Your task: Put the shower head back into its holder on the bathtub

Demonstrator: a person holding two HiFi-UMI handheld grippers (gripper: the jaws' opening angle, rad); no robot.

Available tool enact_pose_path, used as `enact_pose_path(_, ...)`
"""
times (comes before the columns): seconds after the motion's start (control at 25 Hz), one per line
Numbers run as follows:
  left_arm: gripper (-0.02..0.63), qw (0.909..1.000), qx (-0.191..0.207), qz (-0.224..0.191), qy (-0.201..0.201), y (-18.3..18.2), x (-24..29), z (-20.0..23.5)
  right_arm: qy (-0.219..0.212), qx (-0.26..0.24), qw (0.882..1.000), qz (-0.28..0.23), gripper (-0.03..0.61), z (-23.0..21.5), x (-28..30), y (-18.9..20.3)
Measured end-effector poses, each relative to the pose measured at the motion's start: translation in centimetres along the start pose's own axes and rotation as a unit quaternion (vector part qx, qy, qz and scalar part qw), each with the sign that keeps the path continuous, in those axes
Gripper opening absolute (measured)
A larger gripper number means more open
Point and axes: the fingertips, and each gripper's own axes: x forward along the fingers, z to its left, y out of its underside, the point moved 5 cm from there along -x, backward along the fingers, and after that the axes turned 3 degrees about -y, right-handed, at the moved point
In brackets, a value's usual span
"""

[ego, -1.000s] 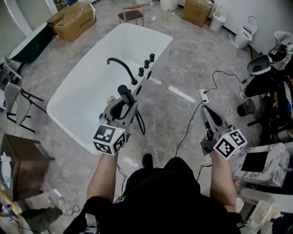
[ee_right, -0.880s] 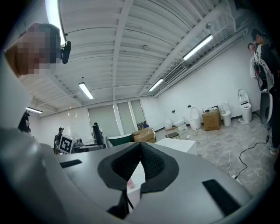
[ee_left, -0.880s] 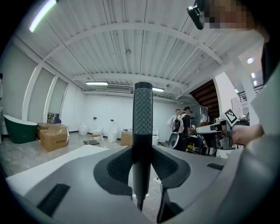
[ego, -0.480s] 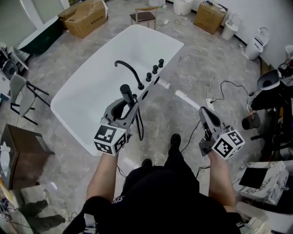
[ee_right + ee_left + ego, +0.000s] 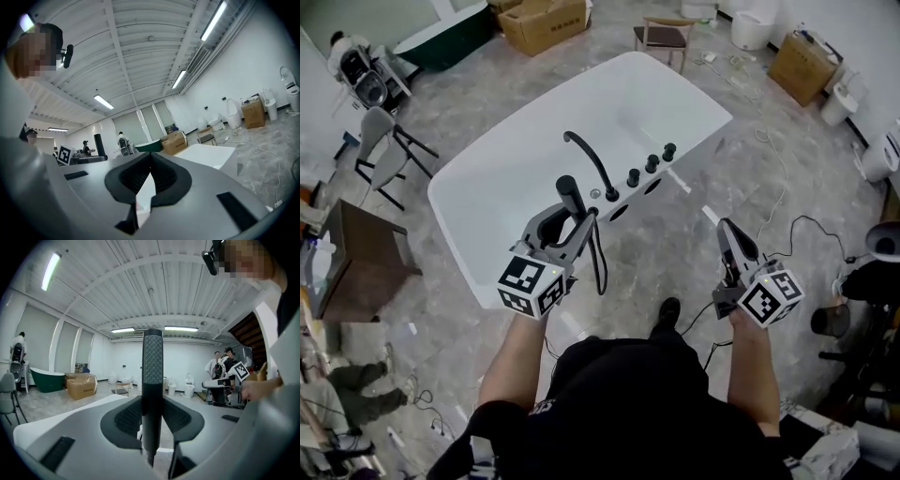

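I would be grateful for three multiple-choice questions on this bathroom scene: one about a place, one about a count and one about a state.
1. Where is the black shower head?
A. Lying inside the tub.
B. Between the jaws of the left gripper.
C. On the wooden chair.

2. How many round black knobs stand on the rim of the bathtub beside the faucet?
A. One.
B. Five.
C. Three.

3. How do the jaws of the right gripper stand?
A. Together, with nothing between them.
B. Wide apart.
C. Clamped on a knob.

Answers:
1. B, since the left gripper view shows the pads on either side of its handle.
2. C, since the head view shows three in a row.
3. A, since the right gripper view shows the pads meeting.
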Motion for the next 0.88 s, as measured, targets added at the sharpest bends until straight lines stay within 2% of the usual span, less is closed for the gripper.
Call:
enact_pose_path(0.2,0.141,0.9964,-0.012,0.010,-0.084,-1.1,4.5,-1.2,-0.065,-0.012,0.997,0.045,0.014,-8.2,3.5,-3.1)
enact_pose_path(0.4,0.141,0.9882,-0.025,0.017,-0.150,-0.9,7.6,-1.3,-0.125,-0.028,0.987,0.102,0.014,-11.8,8.6,-3.3)
enact_pose_path(0.6,0.141,0.9806,-0.042,0.029,-0.190,0.4,7.9,-1.0,-0.177,-0.035,0.972,0.148,0.014,-11.8,13.3,-2.2)
enact_pose_path(0.72,0.141,0.9768,-0.043,0.027,-0.208,1.1,7.4,0.8,-0.207,-0.053,0.964,0.159,0.014,-10.4,17.0,-1.6)
enact_pose_path(0.88,0.141,0.9770,-0.031,0.022,-0.210,1.9,6.5,2.9,-0.236,-0.064,0.958,0.151,0.014,-7.4,21.1,-1.2)
